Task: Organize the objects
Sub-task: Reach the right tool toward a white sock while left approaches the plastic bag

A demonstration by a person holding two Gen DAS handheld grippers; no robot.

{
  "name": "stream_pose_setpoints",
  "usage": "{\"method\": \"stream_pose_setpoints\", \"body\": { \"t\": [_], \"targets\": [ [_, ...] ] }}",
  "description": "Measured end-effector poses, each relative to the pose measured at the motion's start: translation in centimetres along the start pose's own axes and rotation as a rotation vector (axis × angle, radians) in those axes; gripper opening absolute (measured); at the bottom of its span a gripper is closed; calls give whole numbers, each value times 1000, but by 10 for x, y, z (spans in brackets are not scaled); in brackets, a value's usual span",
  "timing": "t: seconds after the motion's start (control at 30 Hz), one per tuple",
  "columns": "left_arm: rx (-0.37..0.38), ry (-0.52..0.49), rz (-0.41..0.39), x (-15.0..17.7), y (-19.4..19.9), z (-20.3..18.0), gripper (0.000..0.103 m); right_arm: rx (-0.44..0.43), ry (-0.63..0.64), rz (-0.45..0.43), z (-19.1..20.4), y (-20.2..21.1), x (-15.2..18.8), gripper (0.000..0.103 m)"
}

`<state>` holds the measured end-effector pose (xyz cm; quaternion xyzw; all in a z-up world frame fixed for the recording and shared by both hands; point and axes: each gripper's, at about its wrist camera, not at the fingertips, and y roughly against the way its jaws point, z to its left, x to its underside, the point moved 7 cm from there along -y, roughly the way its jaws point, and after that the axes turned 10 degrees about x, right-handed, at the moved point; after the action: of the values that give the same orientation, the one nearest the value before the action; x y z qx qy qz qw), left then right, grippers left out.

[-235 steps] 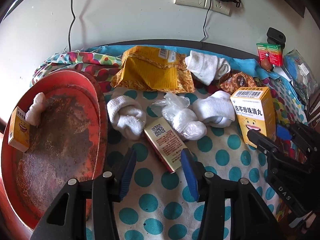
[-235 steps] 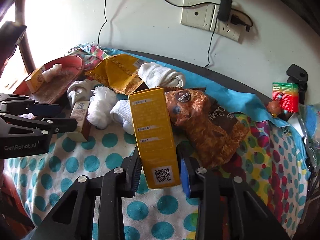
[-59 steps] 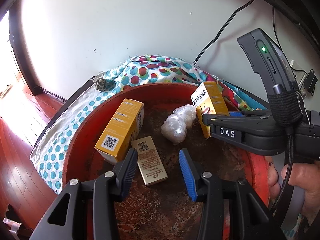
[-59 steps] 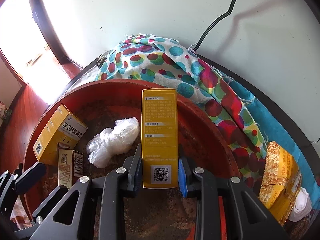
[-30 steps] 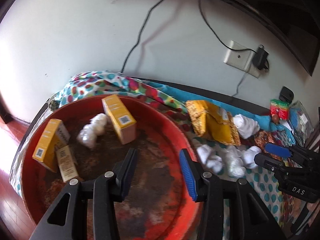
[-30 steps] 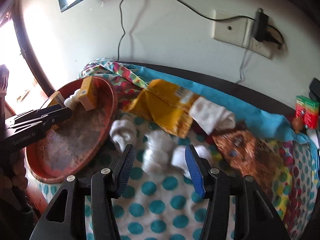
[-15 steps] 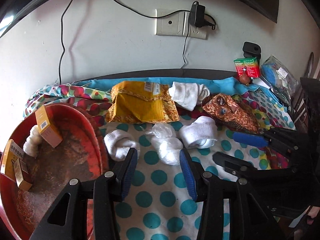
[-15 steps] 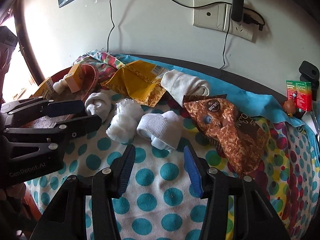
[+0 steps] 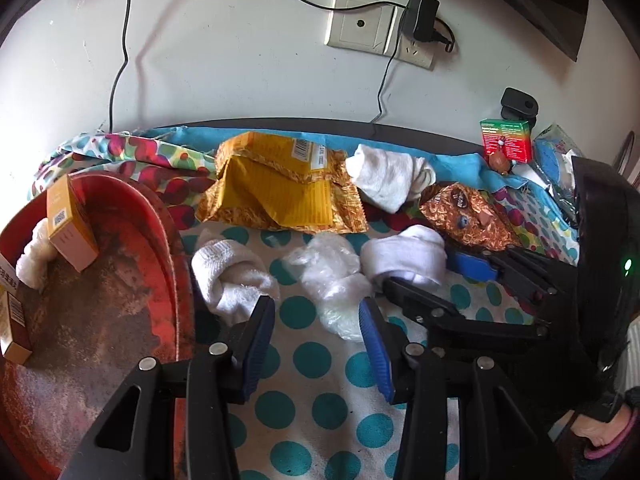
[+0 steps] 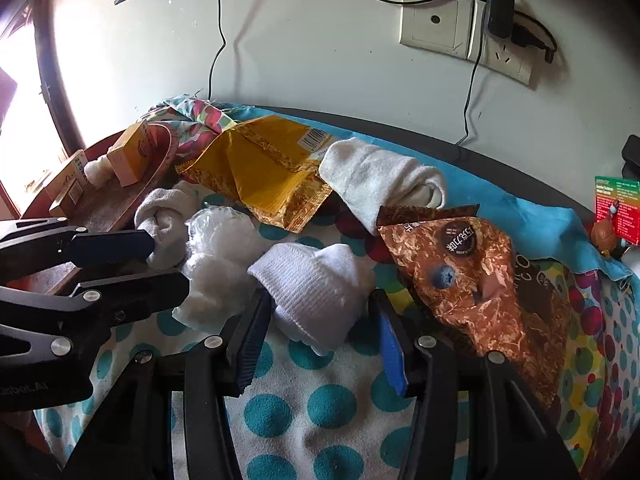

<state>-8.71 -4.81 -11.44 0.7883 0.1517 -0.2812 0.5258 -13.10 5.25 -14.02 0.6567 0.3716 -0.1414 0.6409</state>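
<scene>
Both are wide open, holding nothing: right hand-held gripper (image 10: 320, 336) sits low, its blue fingers either side of the rolled white sock (image 10: 316, 284), not clamped; left hand-held gripper (image 9: 316, 340) points at the plastic wad (image 9: 336, 280), red tray (image 9: 160, 248) off its left

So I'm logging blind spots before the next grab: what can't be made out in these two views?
- Left wrist view: the small yellow boxes in the round red tray are cut by the frame edge.
- Left wrist view: the right gripper hides part of the rolled white sock.
- Right wrist view: the left gripper covers part of the crumpled clear plastic bag.
</scene>
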Motion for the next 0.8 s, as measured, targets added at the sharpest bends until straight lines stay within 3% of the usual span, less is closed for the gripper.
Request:
{"method": "stream_pose_setpoints", "body": {
  "t": [0.03,0.13,0.33,0.53,0.8],
  "targets": [
    [7,0,1,1,-1,0,45,13,12,-4,0,1,1,40],
    [29,-1,6,2,-4,-4,47,28,-3,-6,-6,2,4,37],
    [93,31,37,9,-14,-11,48,57,-55,-54,-30,17,9,36],
    [128,90,38,10,-25,-16,48,10,-94,-42,-36,17,12,36],
    [81,58,16,1,-33,-22,48,-29,-140,-19,-41,12,15,36]
  ]
}}
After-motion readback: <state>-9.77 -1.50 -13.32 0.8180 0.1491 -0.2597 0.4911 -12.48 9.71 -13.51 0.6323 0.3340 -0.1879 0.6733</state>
